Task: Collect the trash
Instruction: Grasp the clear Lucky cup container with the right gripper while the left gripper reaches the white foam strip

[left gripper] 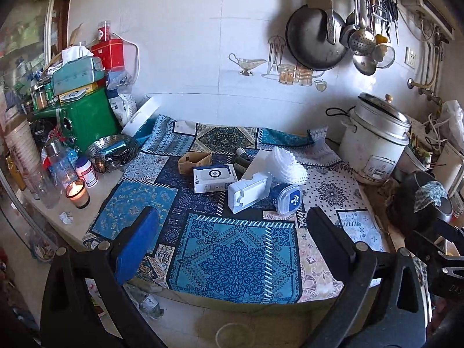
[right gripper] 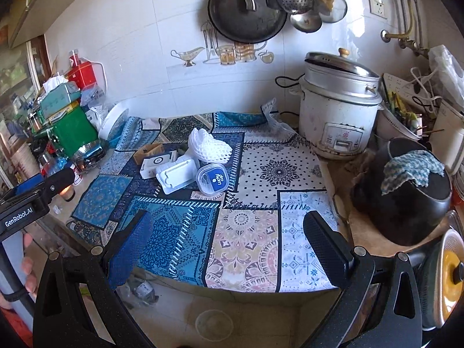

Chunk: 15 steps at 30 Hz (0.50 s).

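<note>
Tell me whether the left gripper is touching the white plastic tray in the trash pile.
Apart. The left wrist view shows the left gripper open, hovering over the counter's near edge, with a broad stretch of bare patterned cloth between its fingertips and the white plastic tray.

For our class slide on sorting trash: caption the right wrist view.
Open right hand-held gripper hovers before white foam netting, a white plastic tray and a blue-lidded tub on the patterned cloth.

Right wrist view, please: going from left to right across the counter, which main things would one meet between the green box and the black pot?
green box → white and blue carton → white foam net → rice cooker → black pot with a checked cloth on top.
</note>
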{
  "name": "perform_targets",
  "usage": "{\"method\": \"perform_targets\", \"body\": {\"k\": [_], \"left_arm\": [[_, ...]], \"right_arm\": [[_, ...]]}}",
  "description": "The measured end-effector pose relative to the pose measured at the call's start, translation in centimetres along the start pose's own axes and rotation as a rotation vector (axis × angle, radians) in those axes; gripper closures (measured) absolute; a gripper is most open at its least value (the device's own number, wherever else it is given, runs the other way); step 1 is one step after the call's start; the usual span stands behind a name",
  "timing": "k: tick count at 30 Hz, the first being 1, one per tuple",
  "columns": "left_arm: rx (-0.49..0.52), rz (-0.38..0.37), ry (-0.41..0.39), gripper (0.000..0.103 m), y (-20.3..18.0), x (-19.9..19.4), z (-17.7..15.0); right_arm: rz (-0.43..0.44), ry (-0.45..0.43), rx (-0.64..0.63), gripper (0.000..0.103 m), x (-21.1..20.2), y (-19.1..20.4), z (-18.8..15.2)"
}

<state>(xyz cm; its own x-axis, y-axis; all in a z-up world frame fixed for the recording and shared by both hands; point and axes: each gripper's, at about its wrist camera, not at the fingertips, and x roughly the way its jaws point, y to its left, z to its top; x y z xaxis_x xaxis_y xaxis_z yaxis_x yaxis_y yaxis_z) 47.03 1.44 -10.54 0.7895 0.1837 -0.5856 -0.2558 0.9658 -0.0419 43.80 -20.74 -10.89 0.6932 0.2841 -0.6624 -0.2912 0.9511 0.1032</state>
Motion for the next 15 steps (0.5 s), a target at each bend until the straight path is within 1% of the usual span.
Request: {"method": "perform_targets", "body": {"k": [1, 3, 6, 8, 10, 15], "left_arm": [[0.003, 0.004, 0.015, 0.0, 0.1, 1.4, 0.2], [0.002, -0.012, 0.049, 0.0, 0.4, 4.0, 0.4], [-0.011, -0.073, 0.1, 0.0, 1.2, 8.0, 0.9], [-0.014, -0.091, 0.122, 0.0, 1.6, 10.7, 1.2], [0.003, -0.114, 0.153, 0.0, 2.2, 13.2, 1.8], [0.057, -0.124, 0.239, 0.0, 3.3, 18.7, 3.0]], "right_arm": [[0.004, 0.013, -0.002, 0.0, 1.2, -0.2, 0.5], [0.011, 0.045, -0.001, 0.0, 3.3, -0.1, 0.9], [0.027, 0.08, 0.005, 0.0, 6.6, -0.1, 1.8], [0.035, 0.1, 0.007, 0.0, 8.8, 0.0, 2.3], [0.037, 0.119, 0.011, 0.0, 11.1, 0.4, 2.7], [0.031, 0.197, 0.03, 0.0, 17.5, 1.8, 4.0]]}}
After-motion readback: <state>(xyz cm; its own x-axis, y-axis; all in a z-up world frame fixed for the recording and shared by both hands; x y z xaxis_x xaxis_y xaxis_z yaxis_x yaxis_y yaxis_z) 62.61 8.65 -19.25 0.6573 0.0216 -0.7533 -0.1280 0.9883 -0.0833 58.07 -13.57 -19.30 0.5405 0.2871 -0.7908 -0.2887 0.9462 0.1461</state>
